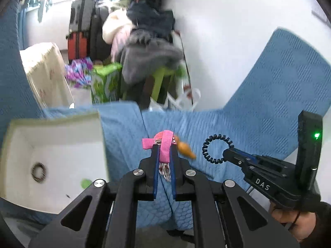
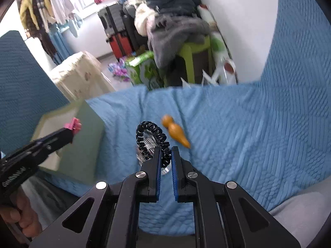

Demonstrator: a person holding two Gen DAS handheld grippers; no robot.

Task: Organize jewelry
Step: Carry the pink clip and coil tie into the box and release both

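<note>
The pink ribbon hair clip (image 1: pixel 163 144) is clamped between the narrowly set fingers of the left gripper (image 1: pixel 164 155), held in the air above the blue quilted cover (image 1: pixel 258 103). The black coil hair tie (image 2: pixel 153 140) is pinched at its lower edge by the nearly closed right gripper (image 2: pixel 166 153), also clear of the cover. An orange teardrop-shaped piece (image 2: pixel 175 133) lies on the cover just beyond the tie. The white box (image 1: pixel 51 148), to the left of the clip, already contains a dark ring (image 1: pixel 38 172) and a small green item (image 1: pixel 85 183).

Risk: the tie is gripped by only a few coils and may spring free during a swing. The clip hangs forward of the fingertips and may pivot or slip.

Pose: both grippers point forward and downward, side by side. A hand (image 1: pixel 293 221) wraps the right gripper's handle.
</note>
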